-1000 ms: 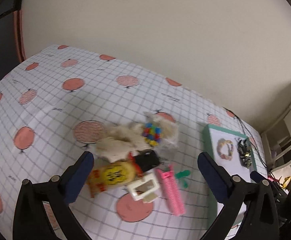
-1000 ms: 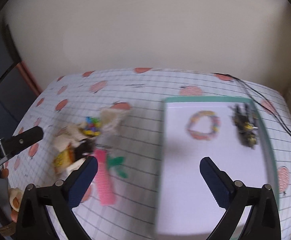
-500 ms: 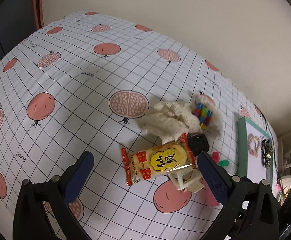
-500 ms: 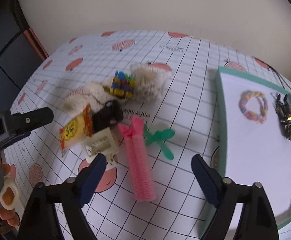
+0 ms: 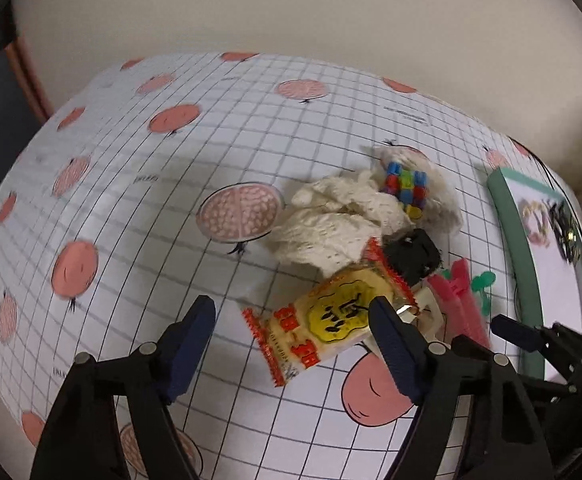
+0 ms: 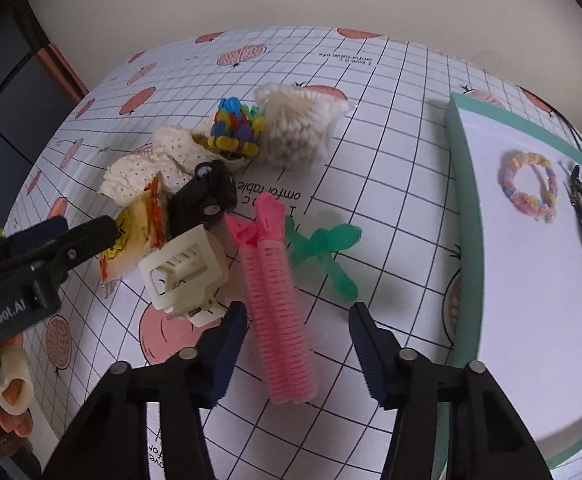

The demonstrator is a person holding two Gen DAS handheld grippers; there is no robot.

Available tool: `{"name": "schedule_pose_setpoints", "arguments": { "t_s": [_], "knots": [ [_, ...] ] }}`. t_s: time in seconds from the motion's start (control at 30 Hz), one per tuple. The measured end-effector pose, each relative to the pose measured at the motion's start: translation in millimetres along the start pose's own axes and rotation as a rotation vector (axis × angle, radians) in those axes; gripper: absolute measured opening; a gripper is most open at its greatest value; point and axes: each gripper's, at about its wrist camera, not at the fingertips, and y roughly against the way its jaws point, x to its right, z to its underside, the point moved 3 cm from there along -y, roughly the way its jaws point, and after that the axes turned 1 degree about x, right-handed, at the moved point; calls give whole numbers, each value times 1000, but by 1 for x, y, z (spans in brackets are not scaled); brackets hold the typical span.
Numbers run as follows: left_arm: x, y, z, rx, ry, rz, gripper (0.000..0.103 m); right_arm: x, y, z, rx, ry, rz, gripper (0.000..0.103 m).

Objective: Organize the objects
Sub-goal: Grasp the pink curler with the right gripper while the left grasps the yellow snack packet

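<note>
Desk [image 5: 139, 216] covered by white gridded cloth printed with pink pomegranates and small lettering. Plain cream wall [image 5: 291, 12] runs along far edge, evenly lit, soft shadows. Dark panel with reddish-brown trim [image 6: 65, 70] at far left. Thin black cable [image 5: 547, 168] at far right.

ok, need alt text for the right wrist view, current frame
An open right claw hovers over a pink hair roller lying on a grid-patterned tablecloth. Beside the roller sit a green clip, a cream hair claw clip, a black toy car and a snack packet. To the right, a green-rimmed tray holds a bracelet.
</note>
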Motion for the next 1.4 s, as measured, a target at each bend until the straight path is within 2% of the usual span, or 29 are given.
{"name": "schedule_pose_setpoints", "arguments": {
  "t_s": [0.1, 0.2, 0.23, 0.4, 0.5, 0.6, 0.77, 0.93, 1.17, 1.4],
  "knots": [
    [10, -4, 1, -4, -46, 25, 80, -2, -4, 0, -9, 3, -6, 46],
    [17, -8, 1, 10, -84, 8, 80, -4, -5, -2, -13, 2, -21, 37],
    [18, -8, 1, 13, -92, 9, 77, -6, -5, -2, -15, 7, -24, 34],
    [20, -15, 3, -3, -99, 43, 63, -7, -7, -2, -19, 14, -33, 34],
    [22, -18, 5, -22, -111, 42, 62, -7, -7, -3, -20, 13, -38, 33],
    [21, -25, 11, -57, -126, 19, 51, -9, -8, -3, -21, 13, -37, 33],
    [26, -25, 10, -59, -133, 17, 47, -8, -6, -1, -23, 16, -39, 32],
    [25, -23, 7, -86, -115, 16, 36, -6, -2, -3, -20, 5, -48, 30],
    [25, -2, 2, -80, -113, 9, 35, -3, 13, -6, 9, -8, -69, 29],
    [31, 27, -8, -13, -108, 21, 35, -1, 38, -13, 61, -14, -97, 29]
  ]
}}
